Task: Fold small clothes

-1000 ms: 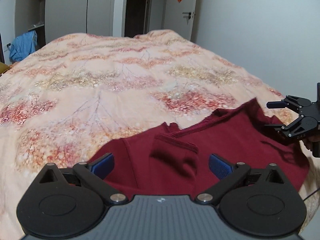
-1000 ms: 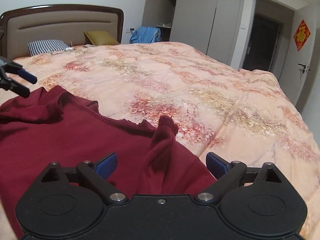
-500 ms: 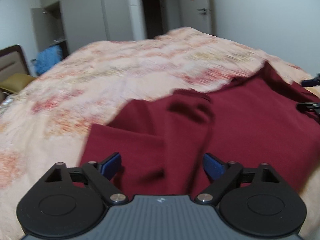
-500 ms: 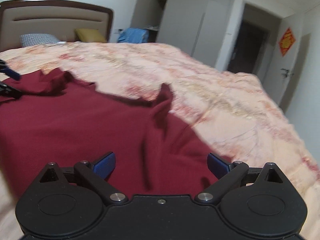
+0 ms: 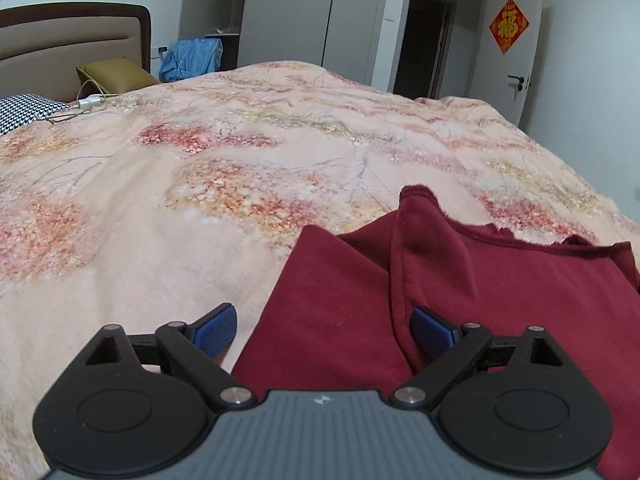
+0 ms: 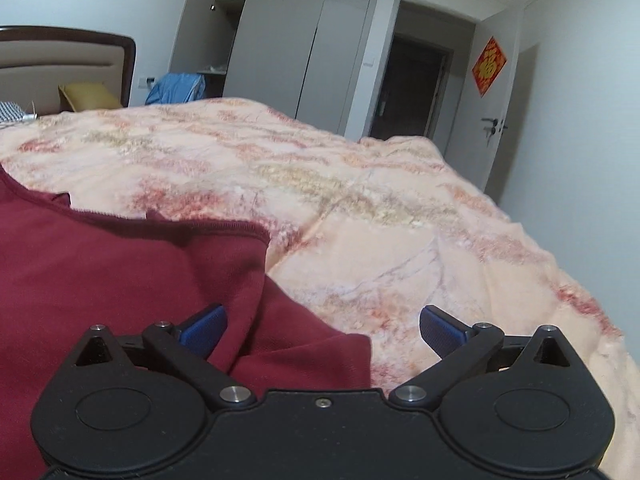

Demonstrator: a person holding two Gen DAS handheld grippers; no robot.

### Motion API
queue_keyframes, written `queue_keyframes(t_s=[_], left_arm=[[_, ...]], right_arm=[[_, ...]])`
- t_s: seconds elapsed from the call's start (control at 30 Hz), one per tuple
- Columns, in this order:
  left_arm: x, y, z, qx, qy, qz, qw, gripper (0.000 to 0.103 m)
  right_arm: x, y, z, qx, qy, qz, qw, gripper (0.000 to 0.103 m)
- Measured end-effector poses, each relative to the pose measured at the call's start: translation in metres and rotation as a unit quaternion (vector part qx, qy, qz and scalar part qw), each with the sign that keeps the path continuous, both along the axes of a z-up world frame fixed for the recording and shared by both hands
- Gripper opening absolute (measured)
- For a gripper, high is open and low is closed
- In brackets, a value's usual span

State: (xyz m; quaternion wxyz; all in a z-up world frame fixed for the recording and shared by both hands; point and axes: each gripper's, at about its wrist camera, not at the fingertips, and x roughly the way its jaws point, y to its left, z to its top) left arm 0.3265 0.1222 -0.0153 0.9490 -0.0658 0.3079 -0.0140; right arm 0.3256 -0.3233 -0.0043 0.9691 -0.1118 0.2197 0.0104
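A dark red garment (image 5: 500, 300) lies spread on the floral quilt (image 5: 200, 184), with a sleeve folded over onto its body. My left gripper (image 5: 322, 330) hovers low over the garment's left edge. Its jaws are opening and cloth lies between them, but the blue pads (image 5: 214, 330) do not press on it. In the right wrist view the same garment (image 6: 100, 272) fills the lower left. My right gripper (image 6: 320, 330) stands open over its right edge, half above cloth and half above quilt (image 6: 400, 220).
The bed's headboard (image 5: 72, 40), a yellow pillow (image 5: 116, 74), a checked pillow (image 5: 24, 114) and a white charger with its cable (image 5: 90, 102) are at the far left. A blue cloth (image 5: 192, 58), grey wardrobes (image 6: 304, 52) and a white door (image 5: 516, 60) stand beyond the bed.
Both grippers have sunk toward the garment and swung, the left one toward the headboard. The cloth that stood up in folds now lies flatter. Neither view shows the other gripper any more.
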Motion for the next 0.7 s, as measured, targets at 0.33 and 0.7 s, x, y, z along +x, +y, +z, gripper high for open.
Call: queue_keyframes(t_s=[0.33,0.7], left_arm=[[-0.069,-0.011,0.022,-0.052,-0.049,-0.006,0.9974,0.103],[-0.119,-0.013,-0.019,-0.067,0.02,0.067,0.9953,0.103]], right_arm=[[-0.099,0.015,0.016,0.027,-0.027,0.019,0.999,0.102],[-0.147,-0.006,-0.026,0.089,0.002,-0.059,0.994,0.102]])
